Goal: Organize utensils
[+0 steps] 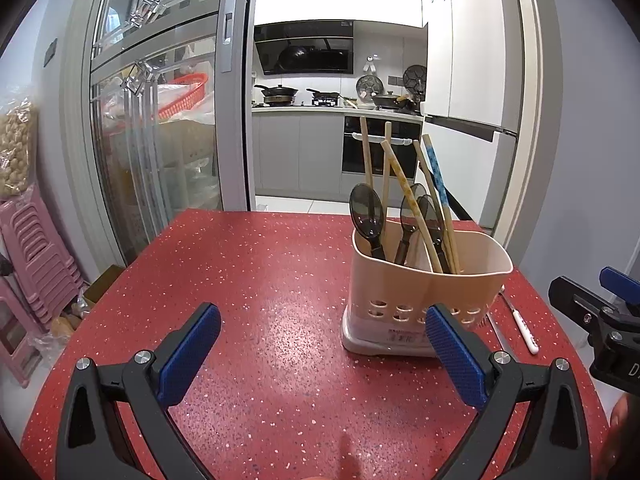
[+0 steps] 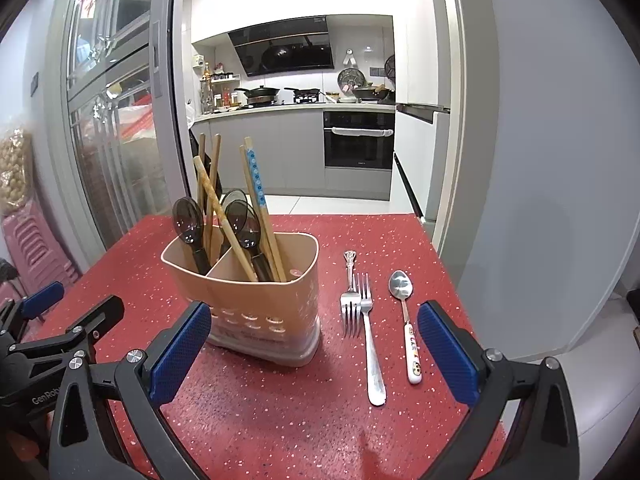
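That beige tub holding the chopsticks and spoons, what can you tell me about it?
The utensil holder looks like smooth beige plastic, with rounded corners, an open top and a row of oval holes near its paler base. An inner wall splits it into two compartments. It stands upright on the red speckled table. Dark translucent spoons and wooden chopsticks lean in both compartments. Neither gripper touches it; two forks lie apart on its right.

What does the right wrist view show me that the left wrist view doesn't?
Right wrist only: two forks lying whole on the table, the metal spoon's bowl, and the holder's inner divider.

Left wrist only: the orange basket behind the glass door.

Both: the beige utensil holder with chopsticks and dark spoons, the red table, both hand-held grippers open, left, right.
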